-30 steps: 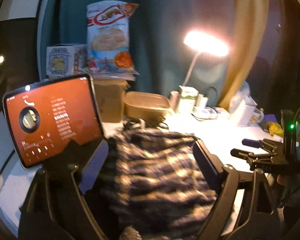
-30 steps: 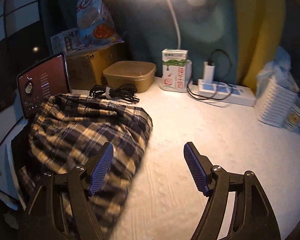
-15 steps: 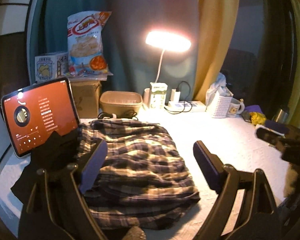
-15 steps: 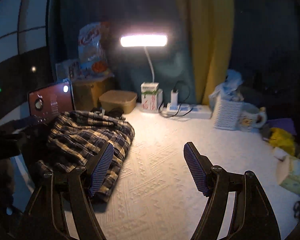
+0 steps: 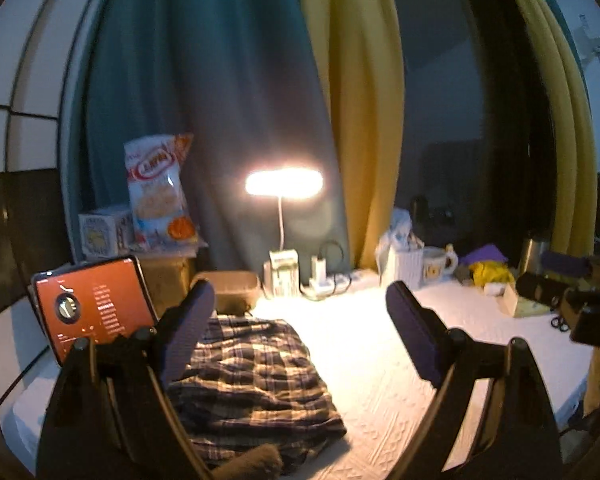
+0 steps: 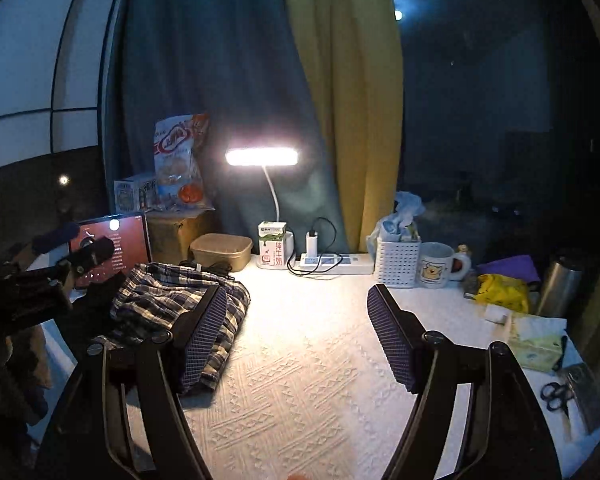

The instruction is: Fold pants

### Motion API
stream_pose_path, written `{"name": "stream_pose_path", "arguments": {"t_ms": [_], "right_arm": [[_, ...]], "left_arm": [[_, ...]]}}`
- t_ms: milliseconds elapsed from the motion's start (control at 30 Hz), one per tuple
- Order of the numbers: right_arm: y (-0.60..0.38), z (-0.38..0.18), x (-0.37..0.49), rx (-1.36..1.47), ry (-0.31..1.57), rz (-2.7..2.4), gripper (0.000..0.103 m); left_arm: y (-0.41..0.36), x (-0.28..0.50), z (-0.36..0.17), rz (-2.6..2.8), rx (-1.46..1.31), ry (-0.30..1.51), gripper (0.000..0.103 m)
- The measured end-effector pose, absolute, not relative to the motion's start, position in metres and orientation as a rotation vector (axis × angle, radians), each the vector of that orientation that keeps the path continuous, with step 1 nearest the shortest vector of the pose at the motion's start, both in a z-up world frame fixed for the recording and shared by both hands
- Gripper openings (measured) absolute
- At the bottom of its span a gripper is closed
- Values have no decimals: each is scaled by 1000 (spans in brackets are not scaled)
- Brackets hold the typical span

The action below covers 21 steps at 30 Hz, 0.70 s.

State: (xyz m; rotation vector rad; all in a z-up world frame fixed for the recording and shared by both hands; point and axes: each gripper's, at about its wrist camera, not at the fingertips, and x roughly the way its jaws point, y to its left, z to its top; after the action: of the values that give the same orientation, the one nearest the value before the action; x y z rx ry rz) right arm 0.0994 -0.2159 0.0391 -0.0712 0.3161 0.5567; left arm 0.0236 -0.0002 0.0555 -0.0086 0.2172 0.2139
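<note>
The white textured table (image 6: 308, 380) carries everything, with the lit lamp (image 6: 262, 157) at its back edge. The plaid pants (image 6: 180, 300) lie in a folded heap to the lamp's left and toward the camera, their near edge hidden behind the gripper fingers in both views, so how neatly they lie is hard to judge. Behind them a tablet (image 5: 92, 306) glows orange. Left of the lamp's foot sits a tan lidded box (image 6: 221, 251); its contents cannot be seen. To the lamp's right a white basket (image 6: 397, 260) holds crumpled bags, beside a mug (image 6: 436, 266). The left gripper (image 5: 300, 328) hangs spread wide and empty above the pants, touching nothing. The right gripper (image 6: 296, 330) is likewise released, over bare table right of the pants.
</note>
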Motion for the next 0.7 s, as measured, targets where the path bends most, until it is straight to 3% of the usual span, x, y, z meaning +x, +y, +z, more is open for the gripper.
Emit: {"name": "stream_pose_path", "arguments": {"t_ms": [700], "right_arm": [[-205, 26, 86, -99, 349, 581, 76]], "left_arm": [[4, 1, 43, 245, -74, 254, 88]]}}
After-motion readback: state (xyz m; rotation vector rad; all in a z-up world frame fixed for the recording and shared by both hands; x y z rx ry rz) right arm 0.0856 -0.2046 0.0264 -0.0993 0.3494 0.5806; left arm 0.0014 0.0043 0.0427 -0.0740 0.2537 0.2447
